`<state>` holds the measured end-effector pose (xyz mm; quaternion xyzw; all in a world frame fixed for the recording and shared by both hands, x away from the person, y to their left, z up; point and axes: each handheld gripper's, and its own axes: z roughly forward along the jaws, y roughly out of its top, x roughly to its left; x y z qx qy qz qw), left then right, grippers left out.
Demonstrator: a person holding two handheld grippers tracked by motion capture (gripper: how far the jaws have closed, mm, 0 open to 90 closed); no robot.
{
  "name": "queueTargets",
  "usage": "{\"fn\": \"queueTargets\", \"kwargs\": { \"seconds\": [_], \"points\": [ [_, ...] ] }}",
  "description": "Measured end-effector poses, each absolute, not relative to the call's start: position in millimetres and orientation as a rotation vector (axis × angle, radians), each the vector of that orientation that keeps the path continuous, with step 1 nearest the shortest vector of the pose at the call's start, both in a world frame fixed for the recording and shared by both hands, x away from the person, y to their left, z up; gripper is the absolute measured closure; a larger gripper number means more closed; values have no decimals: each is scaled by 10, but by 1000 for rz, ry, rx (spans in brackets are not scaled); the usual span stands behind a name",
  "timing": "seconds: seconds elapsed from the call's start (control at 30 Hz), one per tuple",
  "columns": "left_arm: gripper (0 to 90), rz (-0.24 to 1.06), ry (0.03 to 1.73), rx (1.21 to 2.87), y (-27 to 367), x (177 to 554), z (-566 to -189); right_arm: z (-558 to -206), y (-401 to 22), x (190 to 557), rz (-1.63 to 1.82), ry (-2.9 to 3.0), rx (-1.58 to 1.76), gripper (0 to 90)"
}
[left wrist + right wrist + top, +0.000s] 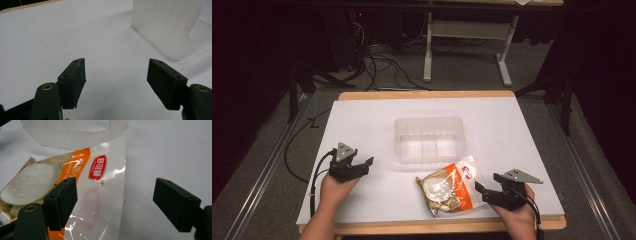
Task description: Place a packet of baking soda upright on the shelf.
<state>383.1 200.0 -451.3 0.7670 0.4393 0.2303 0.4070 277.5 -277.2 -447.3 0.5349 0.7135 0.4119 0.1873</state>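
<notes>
Right now our right gripper (487,192) hangs spread wide at the edge of the snack bag (449,187), gripping nothing. That bag lies on the table (362,115) just in front of the empty tub (430,139). Our left gripper (362,165) waits apart, open too.

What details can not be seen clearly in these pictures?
- Orange-and-white plastic snack bag: its lower end is cut off by the right gripper view's bottom edge; its print is too small in the high view.
- Clear plastic container: cut off by the left gripper view's right edge.
</notes>
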Motion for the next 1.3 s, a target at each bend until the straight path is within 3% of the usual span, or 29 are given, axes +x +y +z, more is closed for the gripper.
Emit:
{"fn": "queueTargets", "kwargs": {
  "seconds": [0.47, 0.8, 1.3],
  "points": [
    [316, 581, 1104, 1929, 2040, 3835, -4497, -4663, -2677, 2858, 1131, 2125, 1597, 168],
    [316, 585, 1102, 1935, 2022, 3831, -4504, -4688, -2680, 2860, 1216, 2185, 1604, 260],
    [316, 588, 1106, 1958, 2013, 3851, -4527, -4418, -2653, 2687, 1382, 2124, 1438, 360]
  ]
}}
